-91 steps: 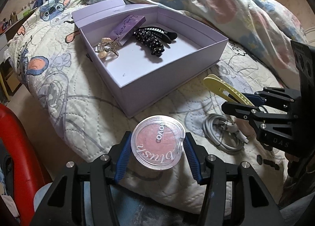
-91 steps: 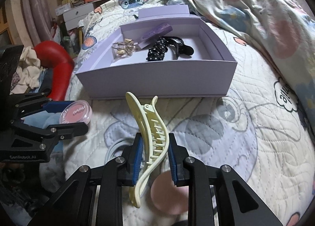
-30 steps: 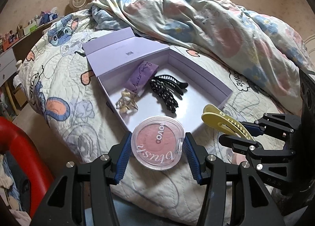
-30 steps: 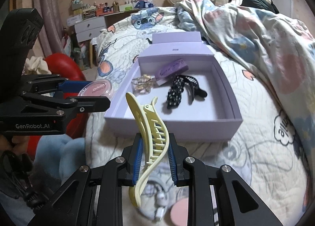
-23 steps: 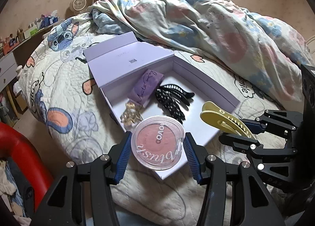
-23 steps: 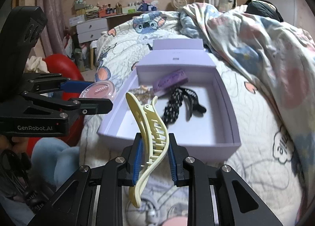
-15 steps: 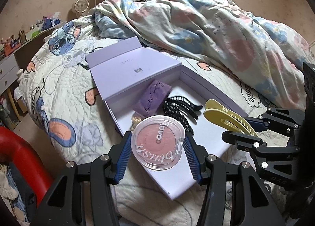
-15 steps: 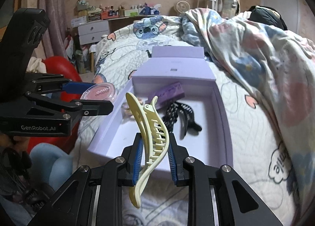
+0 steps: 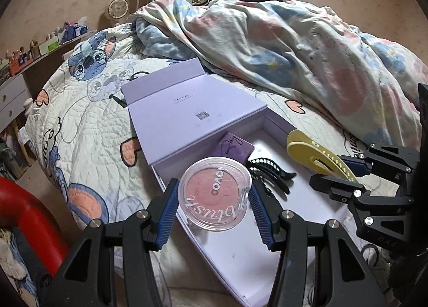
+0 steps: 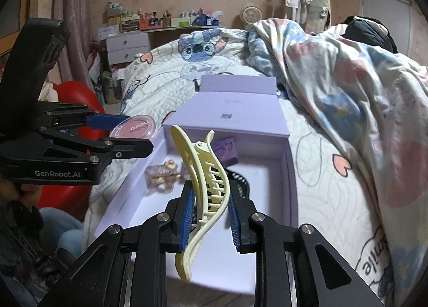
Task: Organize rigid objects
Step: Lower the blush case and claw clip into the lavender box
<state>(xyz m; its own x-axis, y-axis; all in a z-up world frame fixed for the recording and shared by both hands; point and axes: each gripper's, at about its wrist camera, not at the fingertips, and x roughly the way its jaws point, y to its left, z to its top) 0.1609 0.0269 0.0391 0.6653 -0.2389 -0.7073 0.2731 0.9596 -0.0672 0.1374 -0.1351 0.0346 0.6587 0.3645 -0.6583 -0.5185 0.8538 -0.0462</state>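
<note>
Behind blush compact (image 9: 215, 197), half-hidden black clip (image 9: 270, 173)

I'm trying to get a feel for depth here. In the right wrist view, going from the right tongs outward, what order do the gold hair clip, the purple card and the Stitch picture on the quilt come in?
1. Gold hair clip: nearest, in the lavender box, left of the right tongs.
2. Purple card: deeper in the box, by the lid.
3. Stitch picture: farthest, on the quilt beyond the box.
</note>
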